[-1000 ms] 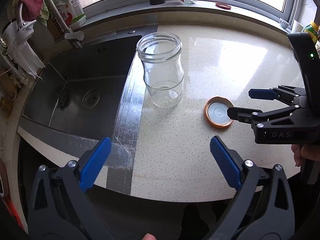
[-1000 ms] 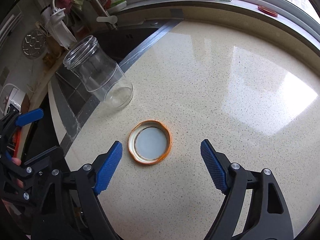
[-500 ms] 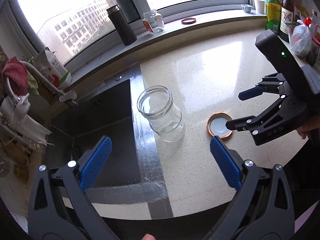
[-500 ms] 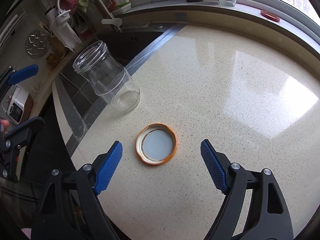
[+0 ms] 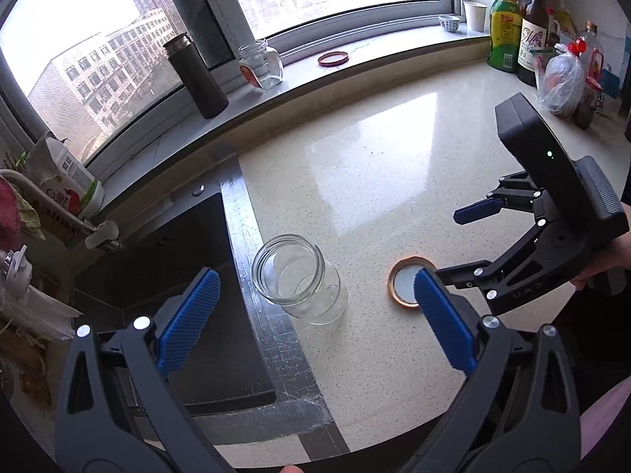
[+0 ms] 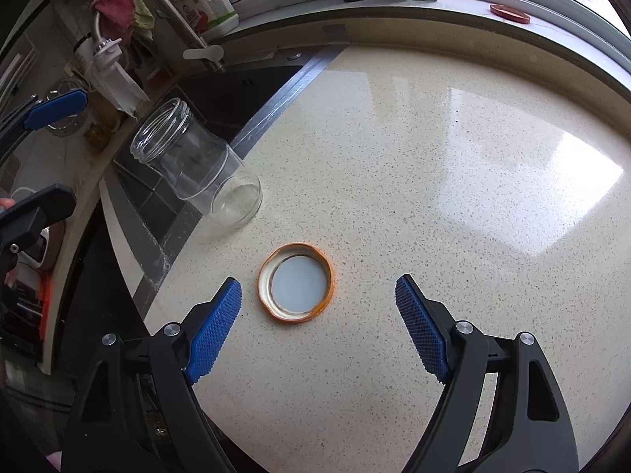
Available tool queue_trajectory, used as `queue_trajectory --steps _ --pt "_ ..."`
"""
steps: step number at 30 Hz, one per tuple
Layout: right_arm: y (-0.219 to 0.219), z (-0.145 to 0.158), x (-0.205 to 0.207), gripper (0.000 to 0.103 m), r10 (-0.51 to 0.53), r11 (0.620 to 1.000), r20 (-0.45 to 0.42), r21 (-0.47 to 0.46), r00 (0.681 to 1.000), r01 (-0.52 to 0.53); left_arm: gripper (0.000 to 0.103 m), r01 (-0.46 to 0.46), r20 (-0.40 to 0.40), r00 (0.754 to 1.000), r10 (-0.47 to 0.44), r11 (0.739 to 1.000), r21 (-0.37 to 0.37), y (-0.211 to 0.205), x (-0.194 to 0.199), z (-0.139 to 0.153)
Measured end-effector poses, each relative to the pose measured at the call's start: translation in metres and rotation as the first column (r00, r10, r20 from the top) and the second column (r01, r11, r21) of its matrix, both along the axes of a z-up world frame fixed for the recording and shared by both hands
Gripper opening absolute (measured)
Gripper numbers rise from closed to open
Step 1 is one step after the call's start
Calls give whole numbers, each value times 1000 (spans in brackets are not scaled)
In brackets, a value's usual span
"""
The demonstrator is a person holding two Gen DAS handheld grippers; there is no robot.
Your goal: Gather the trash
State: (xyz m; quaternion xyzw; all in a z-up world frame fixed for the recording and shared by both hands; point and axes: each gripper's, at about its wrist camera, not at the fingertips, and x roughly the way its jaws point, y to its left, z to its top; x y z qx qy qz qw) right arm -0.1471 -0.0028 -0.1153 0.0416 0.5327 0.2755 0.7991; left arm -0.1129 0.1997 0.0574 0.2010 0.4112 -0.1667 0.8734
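While both my tongs hang spread over the counter (image 6: pixel 434 165), nothing sits between their pads.

My right tongs (image 6: pixel 317 327) gape wide just short of the orange lid (image 6: pixel 295 282), which lies upside down on the speckled counter with its pale inner face up; neither blue pad touches it. My left tongs (image 5: pixel 311 321) are spread too and hold nothing, hovering above the empty glass jar (image 5: pixel 299 280), which stands upright and open-mouthed beside the metal rim of the sink (image 5: pixel 177 276). Jar and lid are near each other but apart, the lid to the jar's right in the left wrist view. On the windowsill behind stand a dark flask (image 5: pixel 195 75), a second glass jar (image 5: pixel 260 64) and a red lid (image 5: pixel 333 58); bottles (image 5: pixel 516 35) cluster at the far right corner.
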Motion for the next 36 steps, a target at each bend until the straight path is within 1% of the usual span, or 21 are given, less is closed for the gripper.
queue_trajectory --steps 3,6,8,10,13,16,18,22,27,30,36 --pt "3 -1 0 80 4 1000 -4 -20 1000 -5 97 5 -16 1000 -5 1000 -2 2 9 -2" --pt "6 -6 3 80 -14 999 -31 -33 999 13 97 19 -80 997 -22 999 -50 6 21 -5" --pt "7 -10 4 80 -27 999 -42 -35 999 25 97 38 -106 993 -46 996 -76 6 25 -6" --pt "10 -14 6 73 -31 999 -54 -45 998 29 97 55 -121 991 -64 996 -73 3 29 -9" --pt "16 -21 8 70 -31 998 -72 -53 997 27 97 66 -140 987 -75 996 -65 3 36 -14" --pt "19 -25 8 69 -30 998 -78 -62 997 25 97 77 -159 983 -89 994 -80 3 40 -18" --pt "19 -26 9 68 -33 998 -82 -51 996 29 97 81 -171 981 -94 993 -83 5 43 -21" --pt "15 -26 10 68 -45 999 -91 -34 995 42 97 108 -213 967 -139 983 -149 8 48 -21" --pt "15 -21 12 68 -40 999 -79 -31 996 37 97 118 -247 957 -153 982 -150 8 56 -27" --pt "11 -20 13 69 -51 998 -75 -28 996 49 97 123 -278 943 -182 968 -218 10 57 -27" --pt "8 -20 11 69 -53 998 -73 -28 996 51 97 152 -278 937 -210 964 -218 4 52 -26"
